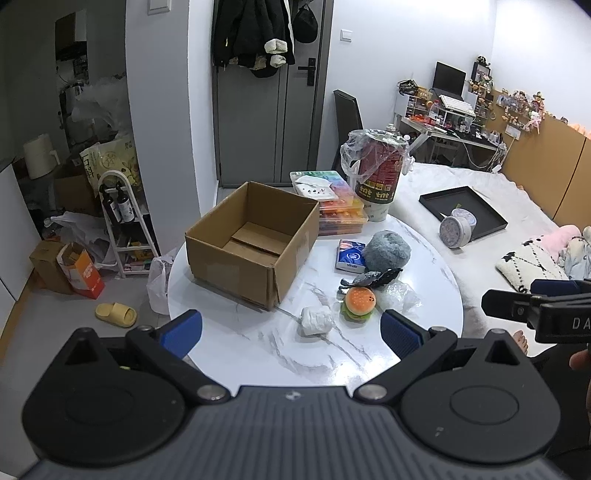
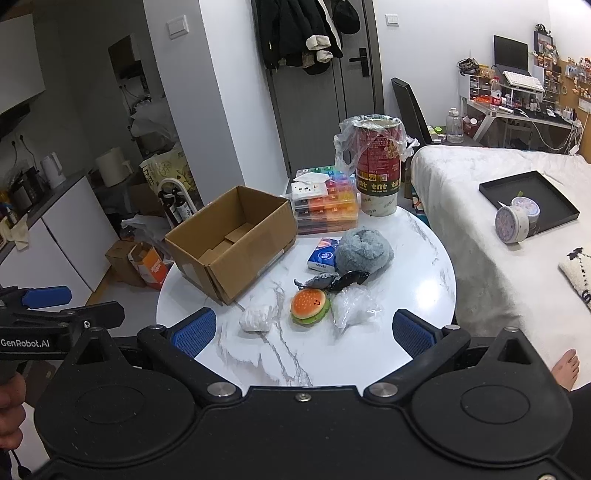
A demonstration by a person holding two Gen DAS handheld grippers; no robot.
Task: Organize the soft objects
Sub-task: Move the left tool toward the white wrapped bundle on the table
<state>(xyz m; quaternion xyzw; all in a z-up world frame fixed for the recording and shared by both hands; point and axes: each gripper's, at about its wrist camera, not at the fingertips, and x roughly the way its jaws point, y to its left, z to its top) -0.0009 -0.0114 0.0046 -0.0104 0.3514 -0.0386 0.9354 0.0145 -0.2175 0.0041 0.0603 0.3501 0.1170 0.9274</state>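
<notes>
Your left gripper (image 1: 291, 330) and right gripper (image 2: 303, 332) both hang spread wide and empty above the table's (image 2: 332, 362) near edge. The burger toy (image 2: 309, 306) lies mid-table, the white wad (image 2: 255, 318) to its left, the clear bag (image 2: 352, 306) touching its right. The cardboard box (image 2: 229, 240), open upward, occupies the left edge.

A small one-room home. A bed (image 2: 480, 206) with a white blanket stands at three o'clock of the round marble tabletop (image 2: 369, 354). Coats (image 2: 295, 33) hang on the entrance door (image 2: 314, 122) at twelve; a cluttered desk (image 2: 517, 114) sits at two, a kitchen counter (image 2: 55, 206) at nine.
</notes>
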